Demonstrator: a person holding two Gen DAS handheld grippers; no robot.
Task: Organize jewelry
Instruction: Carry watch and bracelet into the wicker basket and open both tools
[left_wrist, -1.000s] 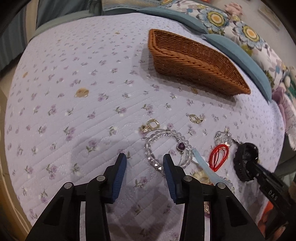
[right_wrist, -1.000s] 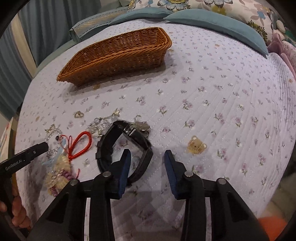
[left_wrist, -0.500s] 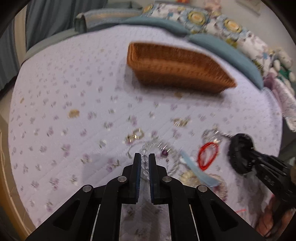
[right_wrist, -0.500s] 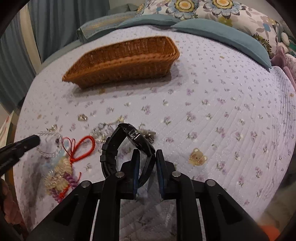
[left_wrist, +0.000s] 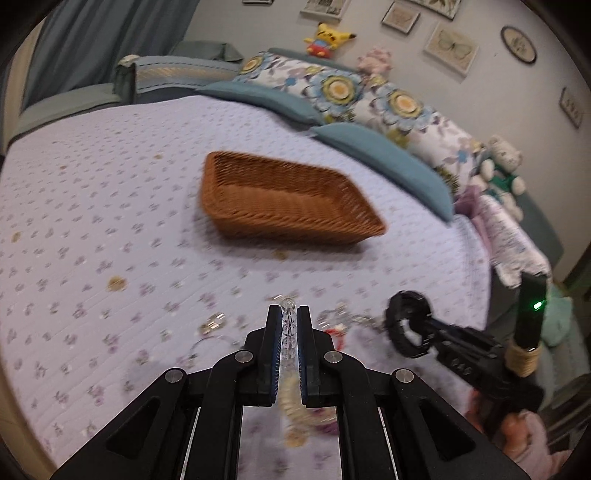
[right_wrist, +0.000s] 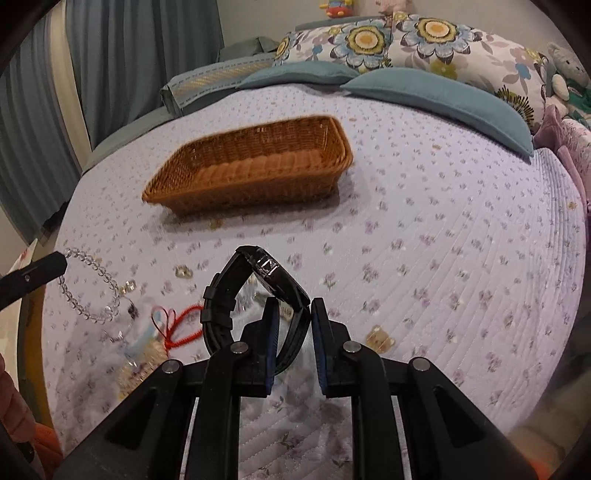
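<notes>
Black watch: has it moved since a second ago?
Yes. The black watch has lifted off the quilt, clamped in the right tool, toward the wicker basket.

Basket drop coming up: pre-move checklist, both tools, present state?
1. Left tool shut on clear bead bracelet: ok.
2. Right tool shut on black watch strap: ok.
3. Bracelet clear of the quilt: cannot tell, its lower end blurs into the pile.
4. Wicker basket upright, open: ok.
5. Basket interior free: ok, nothing visible inside.
6. Red cord snagged on watch: cannot tell.
</notes>
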